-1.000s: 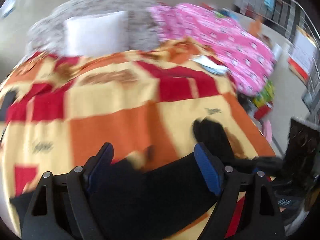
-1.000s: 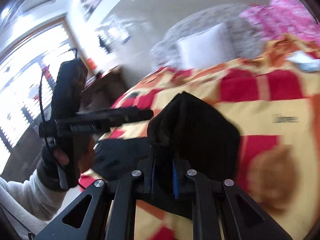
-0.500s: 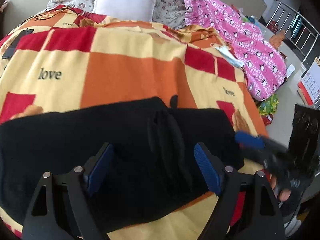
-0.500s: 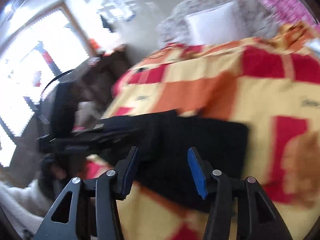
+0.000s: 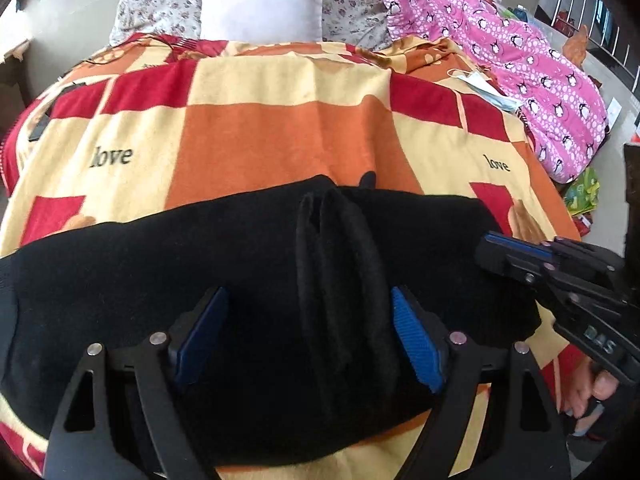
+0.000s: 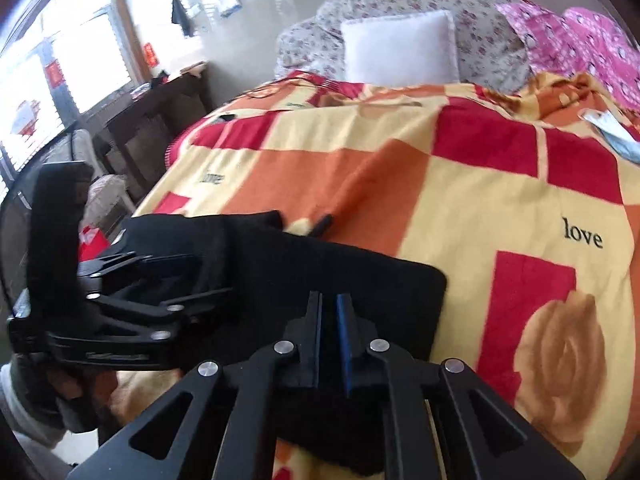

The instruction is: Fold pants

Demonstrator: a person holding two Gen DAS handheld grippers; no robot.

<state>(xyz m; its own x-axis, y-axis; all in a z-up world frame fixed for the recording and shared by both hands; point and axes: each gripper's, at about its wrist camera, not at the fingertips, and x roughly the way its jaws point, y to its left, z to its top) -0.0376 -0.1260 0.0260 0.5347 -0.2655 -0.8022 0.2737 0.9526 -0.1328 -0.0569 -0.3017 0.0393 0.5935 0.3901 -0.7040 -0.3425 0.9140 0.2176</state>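
Note:
Black pants (image 5: 160,280) lie folded across the near part of a checked blanket (image 5: 280,140), with a ridge of bunched cloth (image 5: 340,280) running down their middle. My left gripper (image 5: 307,292) hovers open over that ridge, its blue pads (image 5: 416,344) apart and clear of the cloth. In the right wrist view the pants (image 6: 360,280) end in a squared right edge. My right gripper (image 6: 328,304) is above that end, and its jaws are closing to a narrow slit. I see no cloth pinched between them. The same right gripper (image 5: 492,244) shows at the pants' right edge.
A white pillow (image 5: 260,8) and flowered bedding lie at the head of the bed. A pink penguin-print cloth (image 5: 540,72) and a face mask (image 5: 480,84) lie on the right side. The bed edge drops to the floor at right. Dark furniture (image 6: 160,120) stands left, by the window.
My right gripper, which held a raised end of the pants, opened and let it drop flat, then drew its jaws together. The left gripper sank closer to the pants.

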